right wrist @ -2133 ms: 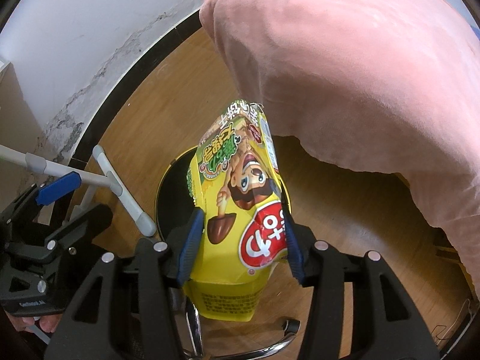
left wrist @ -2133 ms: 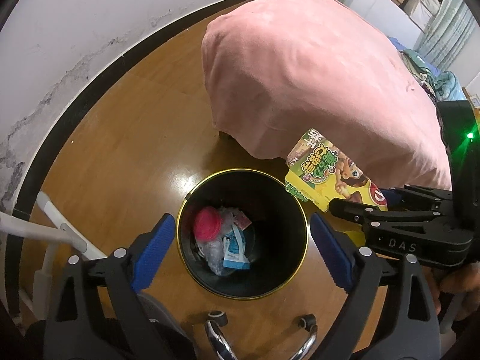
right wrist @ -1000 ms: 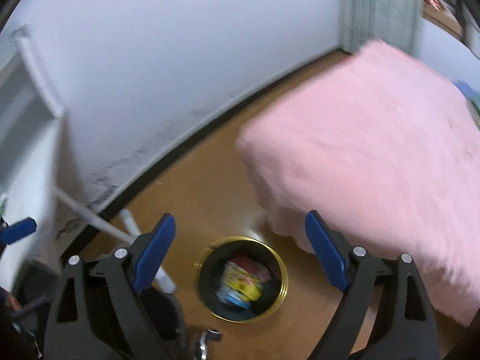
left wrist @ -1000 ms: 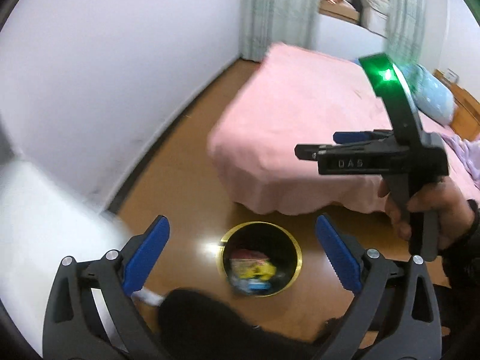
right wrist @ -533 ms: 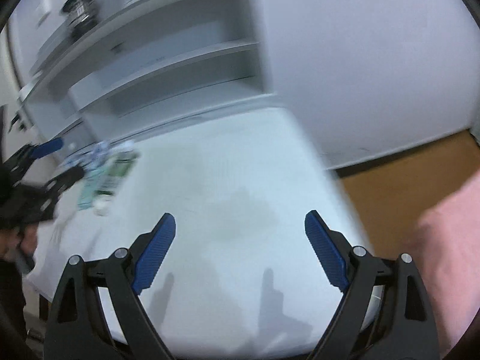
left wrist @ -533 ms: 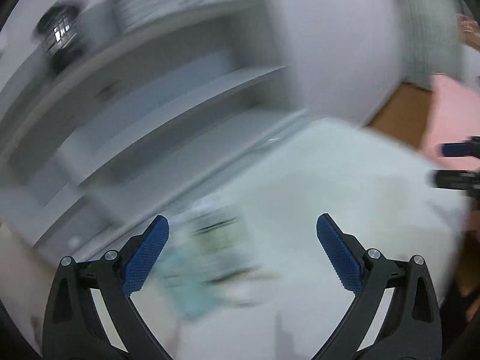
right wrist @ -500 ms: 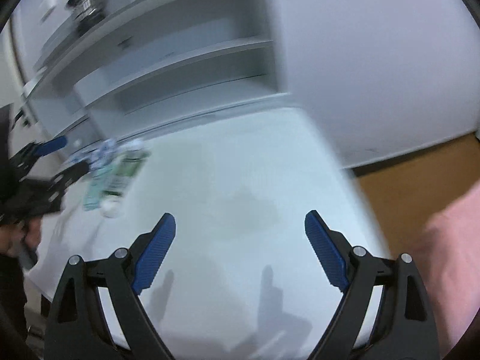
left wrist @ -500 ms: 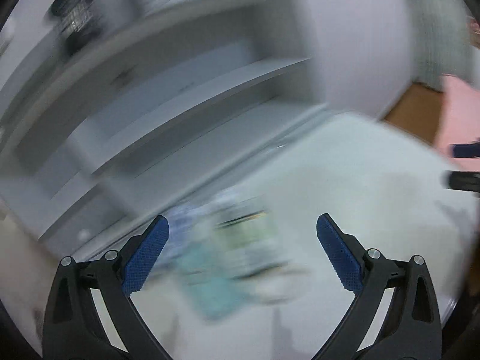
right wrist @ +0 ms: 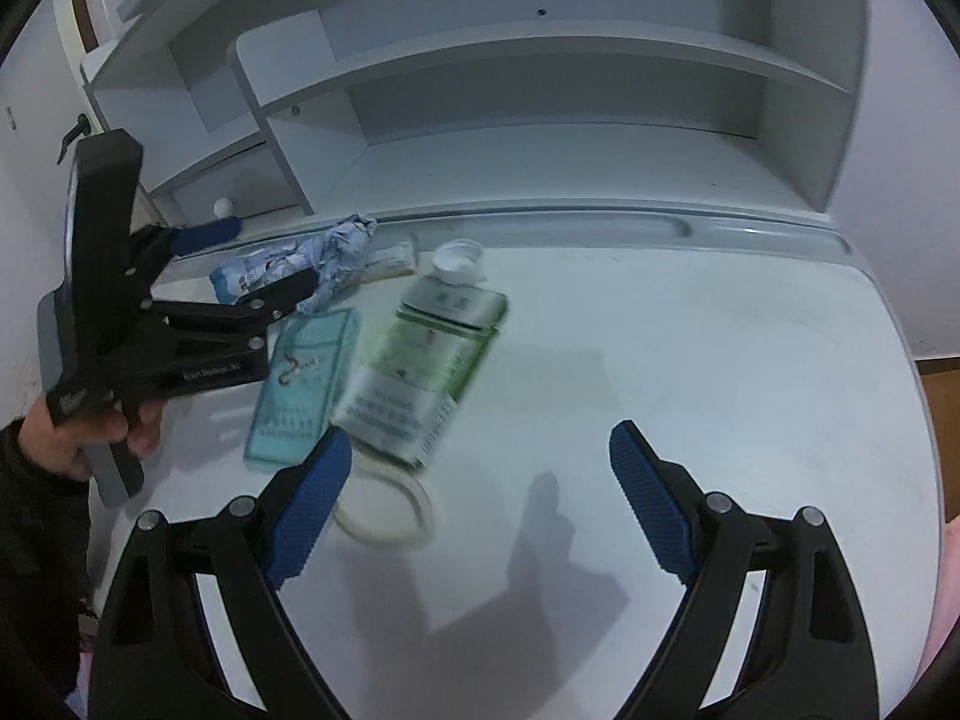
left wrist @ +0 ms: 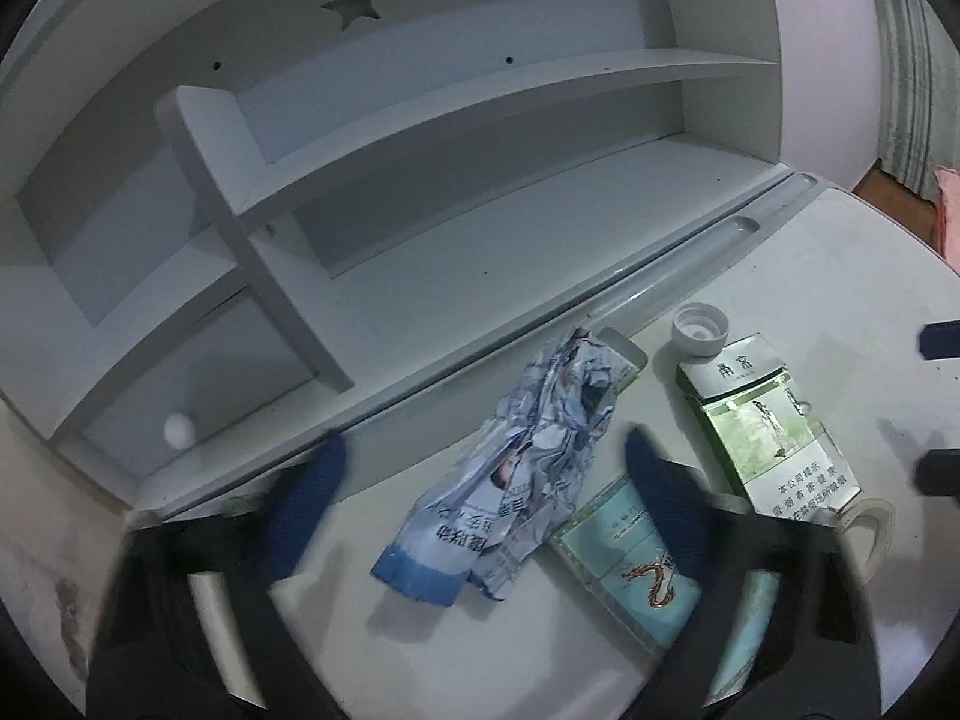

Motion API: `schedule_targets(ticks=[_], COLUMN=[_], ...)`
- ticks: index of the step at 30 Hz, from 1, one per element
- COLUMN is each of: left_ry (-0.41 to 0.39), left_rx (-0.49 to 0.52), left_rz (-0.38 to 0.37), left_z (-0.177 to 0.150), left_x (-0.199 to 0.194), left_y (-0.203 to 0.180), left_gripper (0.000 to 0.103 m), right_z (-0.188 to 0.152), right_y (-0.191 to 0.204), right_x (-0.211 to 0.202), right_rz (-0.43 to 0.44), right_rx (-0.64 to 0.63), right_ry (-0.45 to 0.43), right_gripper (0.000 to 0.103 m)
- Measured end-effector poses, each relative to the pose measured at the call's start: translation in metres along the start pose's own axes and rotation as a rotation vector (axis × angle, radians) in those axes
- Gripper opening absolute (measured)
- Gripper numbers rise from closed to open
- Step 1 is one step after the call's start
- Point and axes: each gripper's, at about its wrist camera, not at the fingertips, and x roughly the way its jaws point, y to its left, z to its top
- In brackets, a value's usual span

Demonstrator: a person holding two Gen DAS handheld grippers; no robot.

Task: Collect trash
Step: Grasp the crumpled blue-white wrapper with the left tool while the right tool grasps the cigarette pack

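A crumpled blue-and-white wrapper [left wrist: 516, 468] lies on the white desk [left wrist: 810, 276] near the shelf unit. My left gripper [left wrist: 480, 498] straddles it. Its jaws are closing with the wrapper between them, and the pads stand clear of it on both sides. The right wrist view shows the same left gripper [right wrist: 252, 264], held in a hand, around the wrapper [right wrist: 336, 246]. My right gripper [right wrist: 480, 498] hovers open over the bare desk [right wrist: 720, 390] with nothing between its fingers. Its left finger [right wrist: 312, 498] is near a tape ring [right wrist: 384, 510].
Beside the wrapper lie a green-and-white cigarette pack [left wrist: 768, 426], a teal pack [left wrist: 630, 564], a white bottle cap [left wrist: 699, 330] and the tape ring [left wrist: 864, 528]. A white shelf unit [left wrist: 480, 120] with a small knobbed drawer [left wrist: 179, 432] stands along the desk's back edge.
Both grippers swung from the floor bin, where the yellow snack bag now lies, up to the desk. The left jaws have narrowed around the crumpled wrapper.
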Motion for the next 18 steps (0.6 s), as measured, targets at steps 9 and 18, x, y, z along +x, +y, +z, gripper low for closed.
schedule_targets(ticks=[9, 18], left_ry=[-0.047, -0.075], left_rx=[-0.122, -0.198], left_rz=[-0.029, -0.005], left_z=[-0.001, -0.009], left_x=[-0.04, -0.081], left_y=[0.022, 0.038], left_gripper=[0.0, 0.0], right_z=[0.029, 0.037], right_y=[0.027, 0.032], right_x=[0.05, 0.08], right_rz=[-0.038, -0.125], right_rx=[0.027, 0.029], right_ry=[0.057, 0.097], right_gripper=[0.085, 0.075])
